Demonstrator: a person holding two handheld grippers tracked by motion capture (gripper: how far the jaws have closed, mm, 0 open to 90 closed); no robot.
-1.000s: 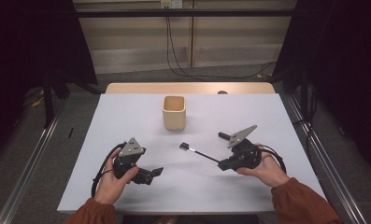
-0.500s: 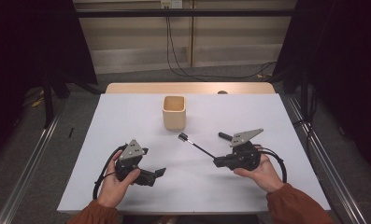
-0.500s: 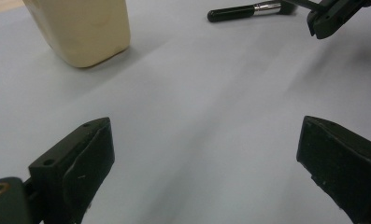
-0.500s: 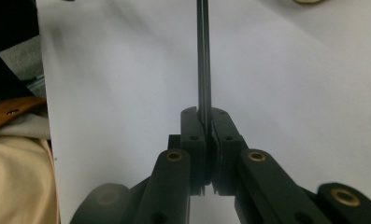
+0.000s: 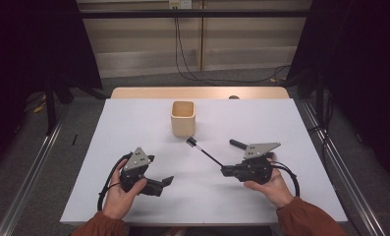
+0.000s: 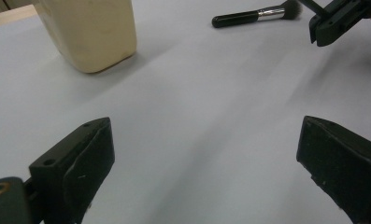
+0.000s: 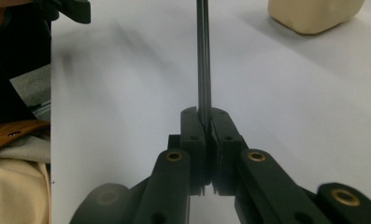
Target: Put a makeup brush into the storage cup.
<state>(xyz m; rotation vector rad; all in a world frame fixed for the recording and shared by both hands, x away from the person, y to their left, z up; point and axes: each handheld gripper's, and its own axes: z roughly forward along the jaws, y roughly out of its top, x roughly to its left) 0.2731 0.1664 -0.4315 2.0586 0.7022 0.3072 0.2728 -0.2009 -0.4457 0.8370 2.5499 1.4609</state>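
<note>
Since a second ago, the right gripper [image 5: 225, 170] with its thin black brush [image 5: 204, 151] is sitting slightly nearer the beige cup [image 5: 183, 118]. From above, the brush is slanting up-left over the white desk [image 5: 133, 128], its tip just short of the cup; a thicker makeup brush [image 5: 237, 144] is lying just beyond the gripper. The left gripper [image 5: 167, 182] is resting low at front left.

Along the left gripper [image 6: 206, 154], jaws are standing wide apart, released over bare desk.

Along the right gripper [image 7: 204, 116], jaws are clenching the brush handle [image 7: 202, 56]. No readable writing is showing.
</note>
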